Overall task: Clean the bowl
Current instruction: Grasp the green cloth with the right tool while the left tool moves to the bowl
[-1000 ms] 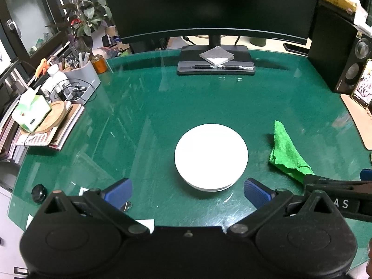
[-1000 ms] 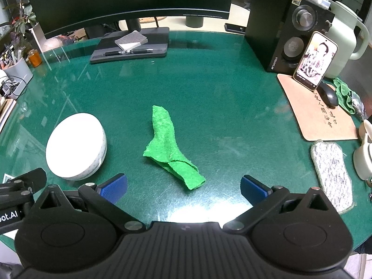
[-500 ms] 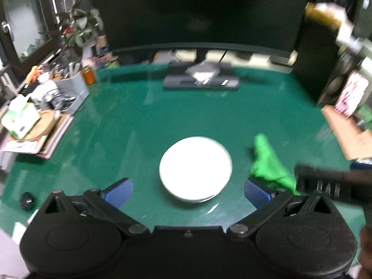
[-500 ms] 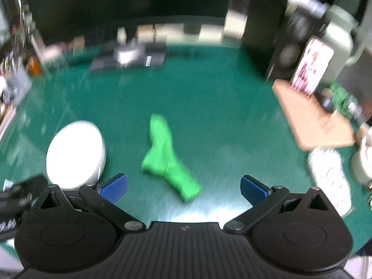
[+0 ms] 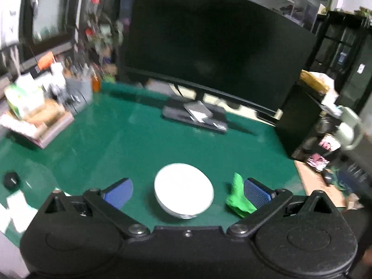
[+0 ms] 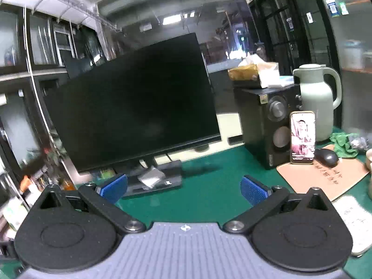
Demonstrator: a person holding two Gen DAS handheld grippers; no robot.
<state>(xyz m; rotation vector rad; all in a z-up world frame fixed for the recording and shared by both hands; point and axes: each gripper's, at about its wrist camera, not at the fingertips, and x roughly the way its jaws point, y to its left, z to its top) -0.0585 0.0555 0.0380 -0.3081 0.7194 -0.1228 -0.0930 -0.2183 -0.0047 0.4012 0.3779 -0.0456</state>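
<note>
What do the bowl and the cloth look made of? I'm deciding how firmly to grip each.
Bowl: probably glazed ceramic, since it is smooth, plain white and rigid, though blur leaves melamine possible. Cloth: soft bright green fabric, crumpled into folds.

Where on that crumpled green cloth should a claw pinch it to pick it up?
Probably at the raised fold near the far end of the green cloth, coming down from above. It lies bunched on the green table with a ridge standing up, so fingers can close across that ridge. The white bowl sits apart to its left, leaving room. The left claw is open.
</note>
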